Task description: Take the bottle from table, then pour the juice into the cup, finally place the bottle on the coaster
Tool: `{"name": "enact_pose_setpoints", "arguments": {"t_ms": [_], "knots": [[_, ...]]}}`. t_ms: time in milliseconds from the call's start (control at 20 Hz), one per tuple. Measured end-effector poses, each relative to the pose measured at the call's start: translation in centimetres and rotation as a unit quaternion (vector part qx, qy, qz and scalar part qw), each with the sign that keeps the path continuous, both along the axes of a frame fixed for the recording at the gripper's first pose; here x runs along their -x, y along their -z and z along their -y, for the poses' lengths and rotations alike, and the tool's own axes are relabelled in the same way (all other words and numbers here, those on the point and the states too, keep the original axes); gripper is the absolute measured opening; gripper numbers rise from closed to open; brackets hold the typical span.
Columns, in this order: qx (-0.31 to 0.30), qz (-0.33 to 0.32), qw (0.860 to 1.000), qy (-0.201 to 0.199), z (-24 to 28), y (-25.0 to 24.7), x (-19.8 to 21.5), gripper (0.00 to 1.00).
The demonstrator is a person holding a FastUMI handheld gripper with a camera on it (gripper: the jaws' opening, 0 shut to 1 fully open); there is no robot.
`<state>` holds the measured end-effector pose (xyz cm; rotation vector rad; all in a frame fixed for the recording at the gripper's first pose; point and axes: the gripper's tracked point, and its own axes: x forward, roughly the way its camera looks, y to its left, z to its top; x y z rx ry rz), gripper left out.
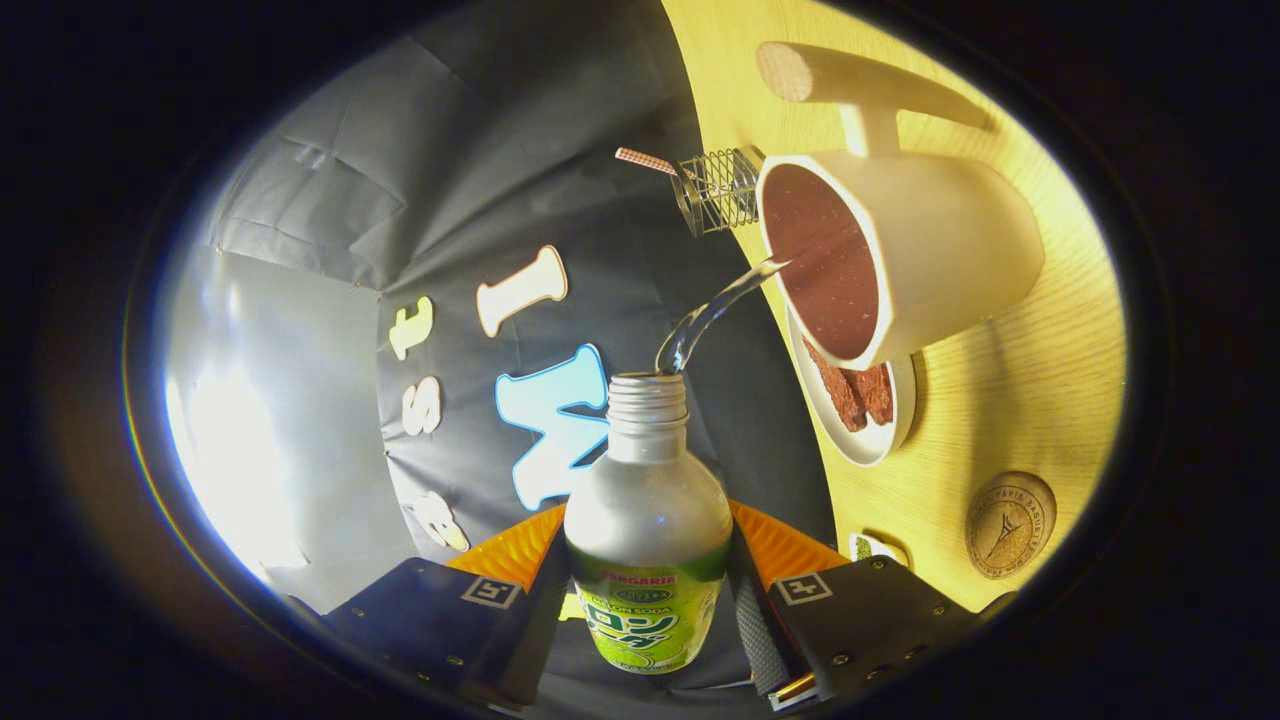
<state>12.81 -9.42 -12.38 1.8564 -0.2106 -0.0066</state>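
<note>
Gripper view: bottle (647,530) clamped in tool (648,600), pouring into cup (880,255).

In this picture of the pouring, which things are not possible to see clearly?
- Liquid level in the cup: the inside looks dark, gripper view.
- How much remains in the bottle: its label and opaque body hide it.
- Gripper pads' contact: the bottle covers them.
- Coaster print: too small.
- Saucer contents: partly hidden by the cup.

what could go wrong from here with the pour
The stream enters the cup right at its near rim, so a small wobble of the bottle could spill juice onto the saucer or table. The gripper holds the smooth bottle low on its body; it might slip. The coaster lies close to the saucer, leaving little margin.
</note>
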Motion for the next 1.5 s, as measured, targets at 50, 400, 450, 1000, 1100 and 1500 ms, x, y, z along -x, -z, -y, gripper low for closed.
{"name": "enact_pose_setpoints", "arguments": {"t_ms": [50, 400, 450, 1000, 1100, 1500], "knots": [[0.001, -0.001, 1.0, 0.0, -0.1, 0.0, -0.1, 0.77], [-0.02, 0.003, 1.0, 0.002, -0.1, -0.3, -0.3, 0.77], [-0.022, 0.003, 1.0, 0.001, -0.1, -0.3, -0.2, 0.77], [-0.067, 0.002, 0.998, 0.013, 0.5, -0.7, 0.1, 0.77], [-0.081, 0.0, 0.997, 0.016, 0.7, -0.7, 0.1, 0.77], [-0.119, 0.007, 0.993, 0.027, 1.7, -1.2, 0.0, 0.77]]}}
